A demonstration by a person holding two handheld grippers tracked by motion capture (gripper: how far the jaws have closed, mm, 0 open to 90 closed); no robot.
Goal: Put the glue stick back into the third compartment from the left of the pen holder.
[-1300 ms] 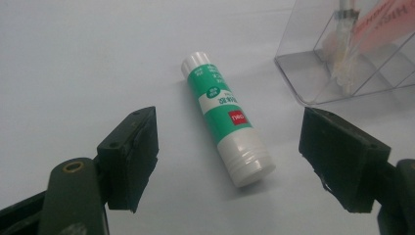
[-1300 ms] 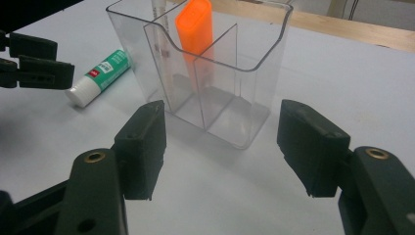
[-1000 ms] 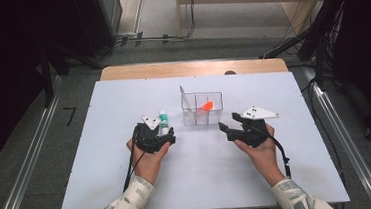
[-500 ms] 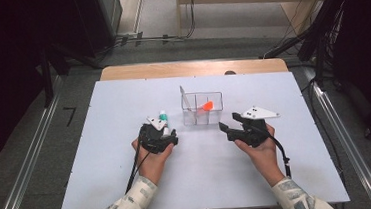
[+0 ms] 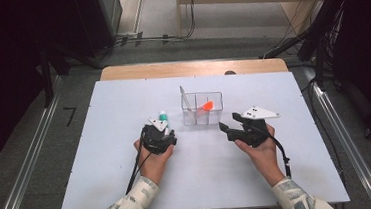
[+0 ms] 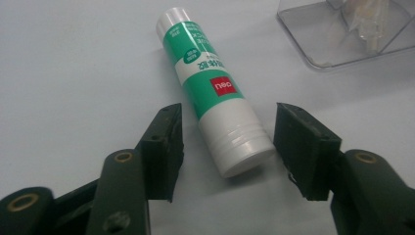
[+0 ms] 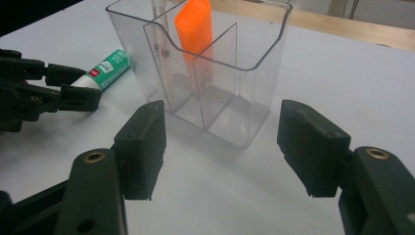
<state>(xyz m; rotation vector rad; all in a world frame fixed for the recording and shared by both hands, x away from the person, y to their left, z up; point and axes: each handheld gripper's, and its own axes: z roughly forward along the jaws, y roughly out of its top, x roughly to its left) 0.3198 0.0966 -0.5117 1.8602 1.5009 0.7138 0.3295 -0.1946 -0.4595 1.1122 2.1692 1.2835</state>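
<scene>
A: Any writing you can read?

B: On the glue stick (image 6: pixel 211 88) — a red patch with "deli" in white. It is a white tube with a green label, ribbed at the near end, lying on its side on the white surface (image 5: pixel 123 109). The smaller print on the green is too fine to make out.

A: And the left gripper (image 6: pixel 227 142)?

B: Its jaws stand wide apart, one on each side of the tube's near end, holding nothing. Whether a pad touches the tube, I cannot tell.

A: The right one?

B: The right gripper (image 7: pixel 222 147) is also spread wide and empty, pointed at the clear plastic organiser (image 7: pixel 205 63) — a hard, glossy box with thin dividers, standing upright just ahead of the jaws.

A: What is in it?

B: An orange, flat-sided object (image 7: pixel 195 29) leaning in a rear compartment, and a thin clear strip beside it. From the high view the organiser (image 5: pixel 202 109) sits between the two hands, the tube (image 5: pixel 163 117) just left of it, the left gripper (image 5: pixel 159 134) and right gripper (image 5: pixel 231 126) both near it.

A: Anything else?

B: A grey three-cornered plate tops the right gripper; a bare wooden edge (image 5: pixel 190 68) shows beyond the white sheet.
</scene>
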